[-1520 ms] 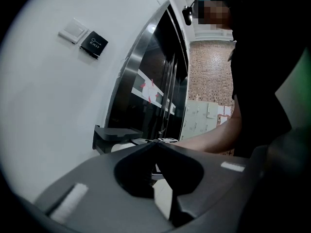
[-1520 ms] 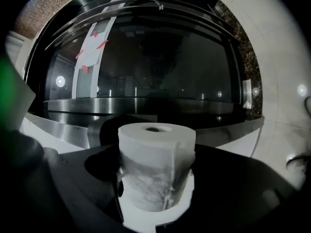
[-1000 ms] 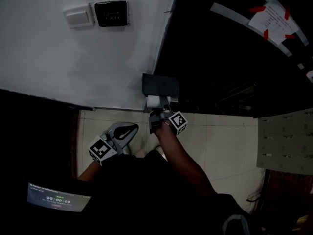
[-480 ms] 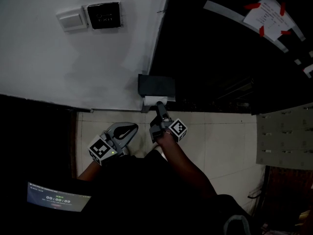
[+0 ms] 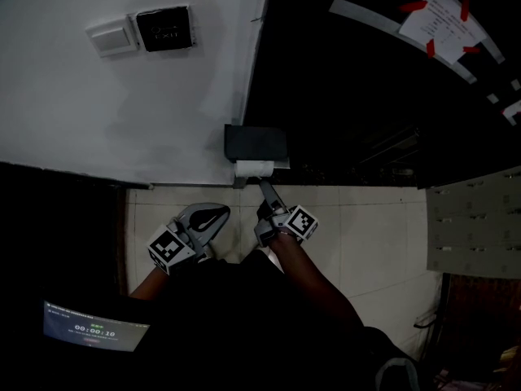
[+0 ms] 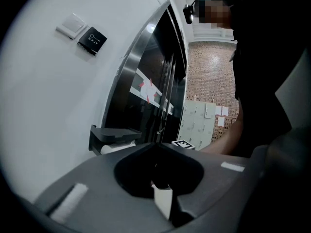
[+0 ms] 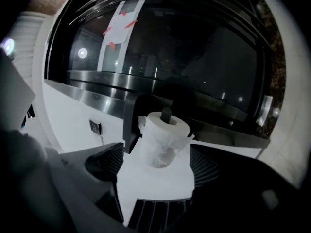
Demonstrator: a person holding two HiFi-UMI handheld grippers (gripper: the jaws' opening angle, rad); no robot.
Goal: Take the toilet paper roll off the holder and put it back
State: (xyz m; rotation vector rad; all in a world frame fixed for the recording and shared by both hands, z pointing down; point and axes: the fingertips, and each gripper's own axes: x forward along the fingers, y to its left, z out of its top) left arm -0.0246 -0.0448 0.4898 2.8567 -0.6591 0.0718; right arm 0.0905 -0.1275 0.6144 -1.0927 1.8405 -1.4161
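A white toilet paper roll (image 5: 254, 169) sits on the peg of a dark grey wall holder (image 5: 256, 142), with a loose sheet hanging at its front. My right gripper (image 5: 266, 191) points at it from just below, open, its tips a short way off the paper. In the right gripper view the roll (image 7: 165, 130) stands straight ahead between the lines of the two ribbed pads (image 7: 104, 165), with nothing gripped. My left gripper (image 5: 213, 215) hangs low to the left, shut and empty. In its view the holder (image 6: 114, 135) and roll (image 6: 116, 147) lie beyond the joined jaws.
A white wall (image 5: 122, 104) carries a light switch (image 5: 110, 37) and a black exit plate (image 5: 163, 28). To the right stands a black glass door (image 5: 350, 96) with a taped paper (image 5: 440, 23). Grey lockers (image 5: 476, 235) and a pale tiled floor (image 5: 366, 235) lie beyond. A lit screen (image 5: 94, 330) glows bottom left.
My right gripper has drawn back from the roll toward the person, still open. The roll stays on the holder. The left gripper has not moved.
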